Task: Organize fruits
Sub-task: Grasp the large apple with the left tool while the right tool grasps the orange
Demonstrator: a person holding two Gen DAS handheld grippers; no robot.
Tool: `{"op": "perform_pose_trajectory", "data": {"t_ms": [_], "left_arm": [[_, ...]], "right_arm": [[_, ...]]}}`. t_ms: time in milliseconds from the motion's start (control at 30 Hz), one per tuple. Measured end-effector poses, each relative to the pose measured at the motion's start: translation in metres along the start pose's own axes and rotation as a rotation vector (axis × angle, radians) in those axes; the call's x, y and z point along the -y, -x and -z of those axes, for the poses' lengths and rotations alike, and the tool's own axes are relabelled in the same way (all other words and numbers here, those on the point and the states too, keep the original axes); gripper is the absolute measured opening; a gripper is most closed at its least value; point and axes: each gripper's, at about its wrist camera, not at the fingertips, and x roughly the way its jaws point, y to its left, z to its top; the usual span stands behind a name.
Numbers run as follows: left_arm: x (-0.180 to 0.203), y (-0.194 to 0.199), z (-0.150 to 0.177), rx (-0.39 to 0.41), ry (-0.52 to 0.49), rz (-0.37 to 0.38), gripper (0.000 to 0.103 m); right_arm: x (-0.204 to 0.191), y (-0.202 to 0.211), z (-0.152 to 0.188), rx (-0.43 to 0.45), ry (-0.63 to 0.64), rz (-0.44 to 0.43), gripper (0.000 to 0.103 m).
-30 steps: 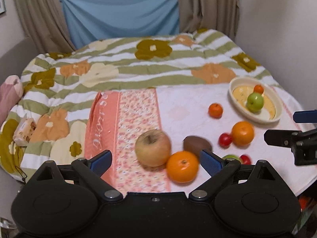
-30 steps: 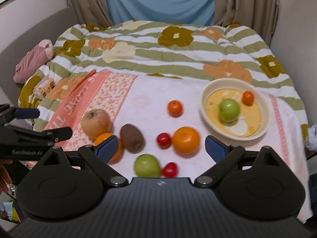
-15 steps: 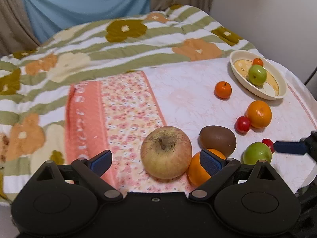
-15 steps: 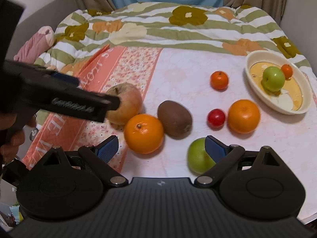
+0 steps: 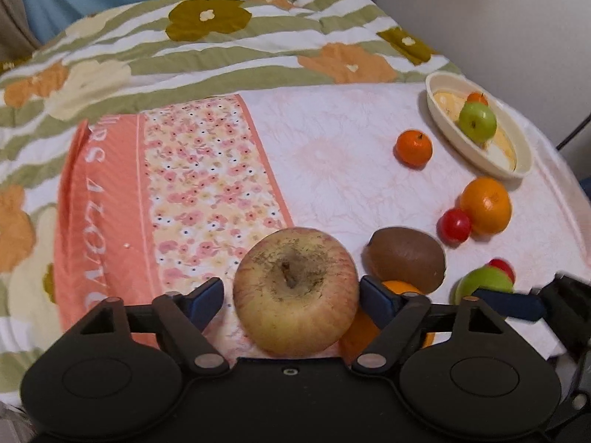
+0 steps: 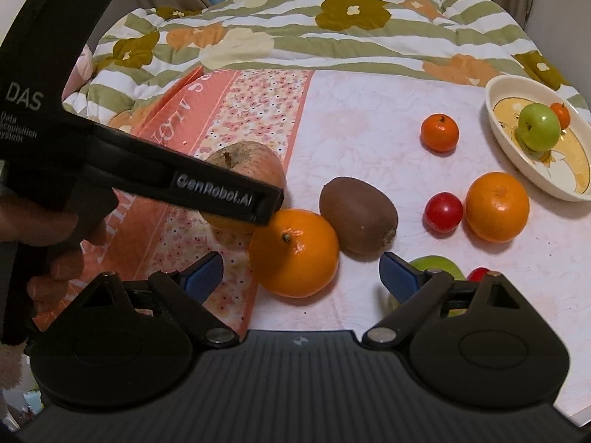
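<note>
My left gripper (image 5: pixel 291 297) is open around a large yellow-red apple (image 5: pixel 295 289) on the cloth; its jaws flank the apple without closing. My right gripper (image 6: pixel 301 273) is open and empty, low over a big orange (image 6: pixel 293 253). A brown kiwi (image 6: pixel 358 216) lies beside that orange. A green apple (image 6: pixel 437 264) sits behind my right finger. Further off are a red cherry tomato (image 6: pixel 443 212), another orange (image 6: pixel 496 206) and a small tangerine (image 6: pixel 439 133). A cream bowl (image 6: pixel 509 151) at the right holds a green apple (image 6: pixel 539 127) and a small tangerine.
The fruit lies on a pink floral cloth (image 5: pixel 332 155) over a striped flowered quilt (image 5: pixel 221 48). The left gripper's body (image 6: pixel 147 177) crosses the left of the right wrist view. A wall stands close on the right, past the bowl.
Both grippers have moved down and forward toward the fruit. The left jaws now flank the large apple; the right gripper has shifted left over the near orange.
</note>
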Motion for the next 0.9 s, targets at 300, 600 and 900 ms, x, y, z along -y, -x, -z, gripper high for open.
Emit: {"op": "perform_pose_trajectory", "data": {"t_ms": [300,600,900], "left_arm": [[-0.003,0.000,0.001,0.007,0.026,0.021,0.077],[-0.008,0.008,0.010,0.013,-0.004,-0.040,0.077],[-0.010,0.012,0.018,0.026,-0.027,-0.070,0.077]], "right_arm": [[0.005,-0.011,-0.003,-0.017,-0.016,0.003,0.103],[0.002,-0.024,-0.005,-0.035,0.012,-0.001,0.095],[-0.007,-0.036,-0.004,-0.043,0.052,0.005,0.078]]}}
